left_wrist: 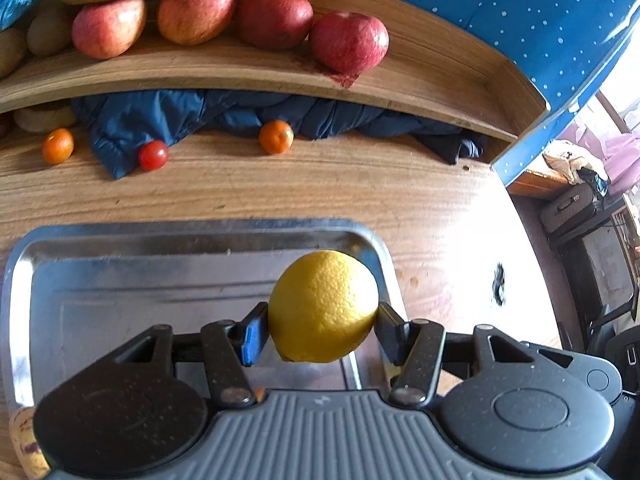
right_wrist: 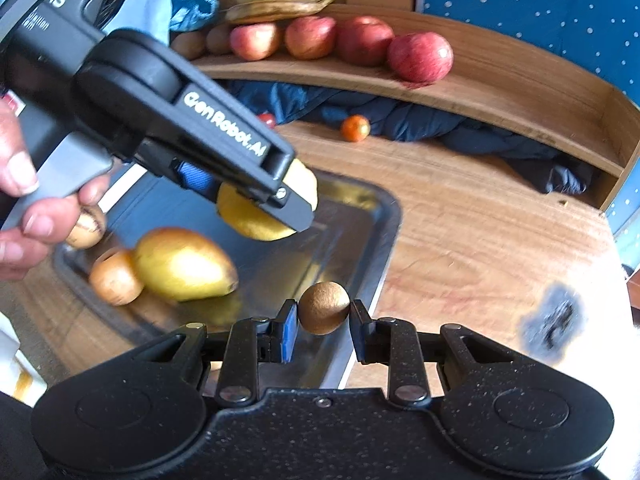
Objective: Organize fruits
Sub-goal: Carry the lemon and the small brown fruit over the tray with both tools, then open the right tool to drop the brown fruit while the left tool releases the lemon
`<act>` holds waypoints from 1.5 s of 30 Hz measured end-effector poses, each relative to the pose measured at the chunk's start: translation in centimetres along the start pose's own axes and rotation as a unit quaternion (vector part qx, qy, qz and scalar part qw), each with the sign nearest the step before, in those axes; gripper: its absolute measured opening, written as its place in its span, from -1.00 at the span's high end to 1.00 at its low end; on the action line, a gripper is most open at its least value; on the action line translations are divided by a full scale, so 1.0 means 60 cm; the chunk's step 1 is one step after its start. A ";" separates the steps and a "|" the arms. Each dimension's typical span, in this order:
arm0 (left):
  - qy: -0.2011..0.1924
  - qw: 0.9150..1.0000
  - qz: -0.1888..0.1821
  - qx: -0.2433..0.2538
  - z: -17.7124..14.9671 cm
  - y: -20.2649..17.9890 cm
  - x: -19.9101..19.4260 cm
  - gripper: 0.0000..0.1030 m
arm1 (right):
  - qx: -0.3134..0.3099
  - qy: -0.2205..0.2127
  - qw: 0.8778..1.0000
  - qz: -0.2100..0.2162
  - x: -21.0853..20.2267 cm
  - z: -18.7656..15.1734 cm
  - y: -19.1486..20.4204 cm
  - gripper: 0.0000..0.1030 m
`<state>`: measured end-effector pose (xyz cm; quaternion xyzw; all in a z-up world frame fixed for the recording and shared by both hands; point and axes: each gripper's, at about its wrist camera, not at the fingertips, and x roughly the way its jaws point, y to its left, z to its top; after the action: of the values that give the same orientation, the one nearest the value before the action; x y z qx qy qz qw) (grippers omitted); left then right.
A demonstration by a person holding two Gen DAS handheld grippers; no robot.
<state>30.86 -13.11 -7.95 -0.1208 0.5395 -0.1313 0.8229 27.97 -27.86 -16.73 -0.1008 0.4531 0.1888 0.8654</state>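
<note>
We hold a yellow lemon (left_wrist: 323, 306) clamped between the pads of the left gripper (left_wrist: 320, 328), suspended above the right end of the metal tray (left_wrist: 120, 240). Our right gripper (right_wrist: 324, 316) pinches a small brown kiwi (right_wrist: 324, 307) in a narrow grip, hanging over the tray's near right edge. A yellow mango (right_wrist: 184, 264) and two small brown fruits lie on the tray's left part. Four red apples (left_wrist: 276, 14) line the wooden shelf (left_wrist: 440, 76) beyond, well apart from both grippers.

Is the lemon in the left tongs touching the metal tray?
Apart. The right wrist view shows the lemon held by the left tongs above the tray, with bare metal visible beneath it.
</note>
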 end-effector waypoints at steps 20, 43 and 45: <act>0.015 0.998 -0.012 0.056 -0.041 -0.014 -0.017 -0.17 | 0.019 0.011 1.000 -0.019 -0.022 -0.043 0.046 0.43; 0.008 0.994 0.014 0.106 -0.050 -0.033 -0.012 -0.17 | 0.024 0.011 0.999 -0.033 -0.027 -0.050 0.052 0.42; 0.009 0.994 0.014 0.107 -0.050 -0.033 -0.011 -0.18 | 0.026 0.011 0.999 -0.034 -0.029 -0.051 0.054 0.42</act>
<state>27.66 -14.91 -7.88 -0.0235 0.5312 -0.1780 0.8280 23.43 -26.41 -17.03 -0.0958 0.4636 0.1469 0.8685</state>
